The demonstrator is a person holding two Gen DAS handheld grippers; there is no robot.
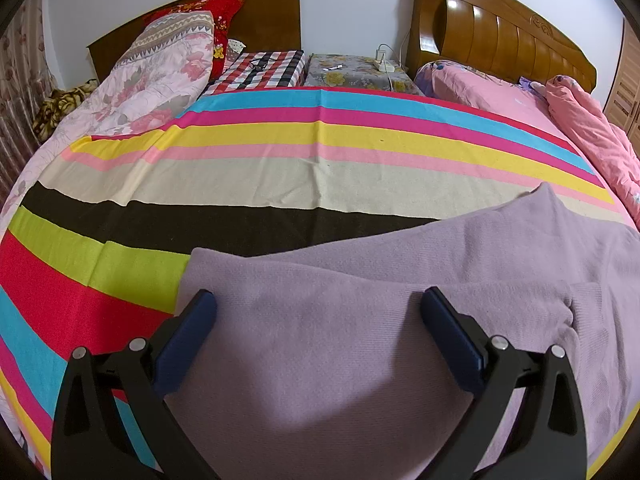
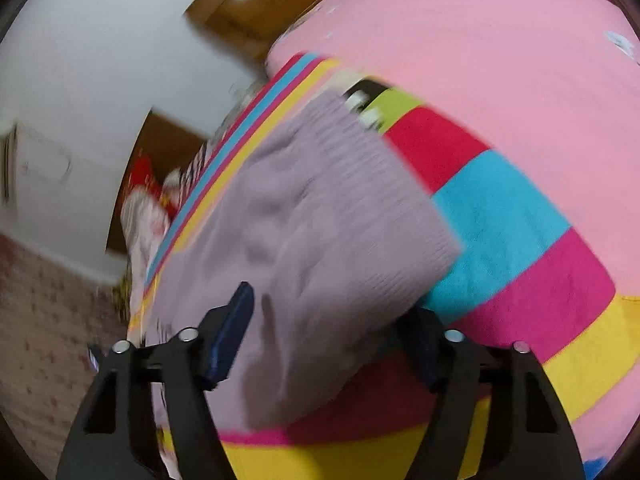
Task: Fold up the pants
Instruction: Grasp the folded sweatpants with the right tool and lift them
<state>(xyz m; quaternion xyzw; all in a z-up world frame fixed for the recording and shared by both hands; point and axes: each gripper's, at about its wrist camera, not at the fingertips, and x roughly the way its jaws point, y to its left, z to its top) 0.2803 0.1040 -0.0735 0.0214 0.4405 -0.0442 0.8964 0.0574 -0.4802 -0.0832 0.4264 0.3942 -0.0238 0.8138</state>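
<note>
Lilac knit pants (image 1: 360, 320) lie on a striped blanket (image 1: 240, 184) on the bed, with a fold across the near part. My left gripper (image 1: 316, 312) is open, its blue-padded fingers either side of the folded cloth, just above it. In the blurred right wrist view the pants (image 2: 312, 216) stretch away from me, and their ribbed end reaches the blue stripe. My right gripper (image 2: 332, 320) is open around the near edge of the pants; the cloth hides its right fingertip.
Floral quilt (image 1: 152, 80) and red pillow at the back left. Checked cushion (image 1: 264, 68) and a bedside stand with a power strip (image 1: 384, 65) at the back. Pink bedding (image 1: 588, 132) and wooden headboard (image 1: 500, 28) at the right.
</note>
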